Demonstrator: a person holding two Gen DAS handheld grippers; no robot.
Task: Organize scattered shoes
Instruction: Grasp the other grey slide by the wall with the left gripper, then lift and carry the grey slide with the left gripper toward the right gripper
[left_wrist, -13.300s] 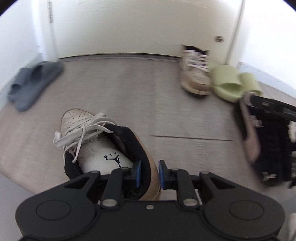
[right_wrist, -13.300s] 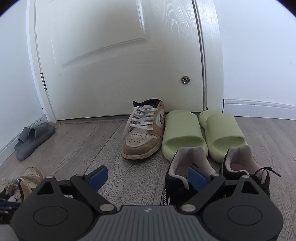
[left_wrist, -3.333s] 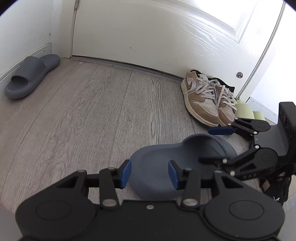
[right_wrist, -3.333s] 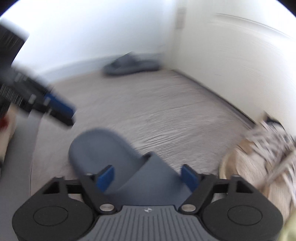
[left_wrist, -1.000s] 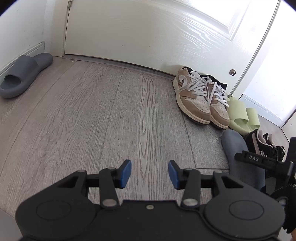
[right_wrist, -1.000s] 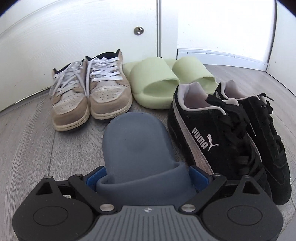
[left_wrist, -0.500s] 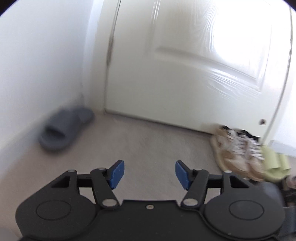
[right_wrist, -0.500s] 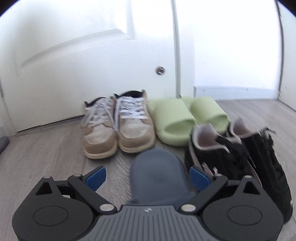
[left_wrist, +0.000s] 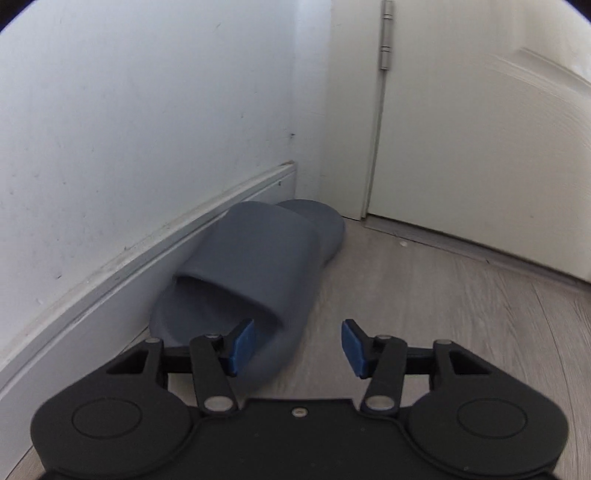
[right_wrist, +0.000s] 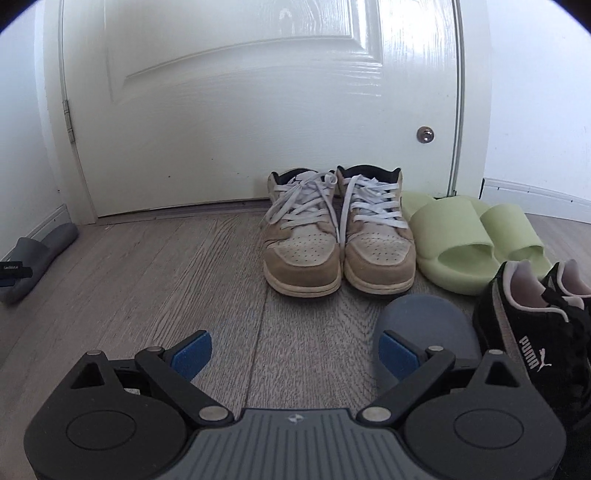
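A dark grey slide (left_wrist: 255, 273) lies along the white baseboard in the corner by the door hinge. My left gripper (left_wrist: 293, 345) is open just behind its heel, the left fingertip over the slide's heel end. In the right wrist view the same slide (right_wrist: 35, 254) shows far left, with part of the left gripper on it. Its mate, a second grey slide (right_wrist: 424, 325), rests on the floor beside the black Puma sneakers (right_wrist: 535, 332). My right gripper (right_wrist: 297, 354) is open and empty, its right fingertip in front of that slide.
Tan laced sneakers (right_wrist: 338, 236) stand paired against the white door (right_wrist: 258, 103), with pale green slides (right_wrist: 469, 240) to their right. Grey wood floor (right_wrist: 147, 280) stretches between the two groups. The wall and baseboard (left_wrist: 110, 273) hem in the left slide.
My left gripper swung left and closed in on the corner slide, opening wider. My right gripper let go of the other slide, drew back and shifted left.
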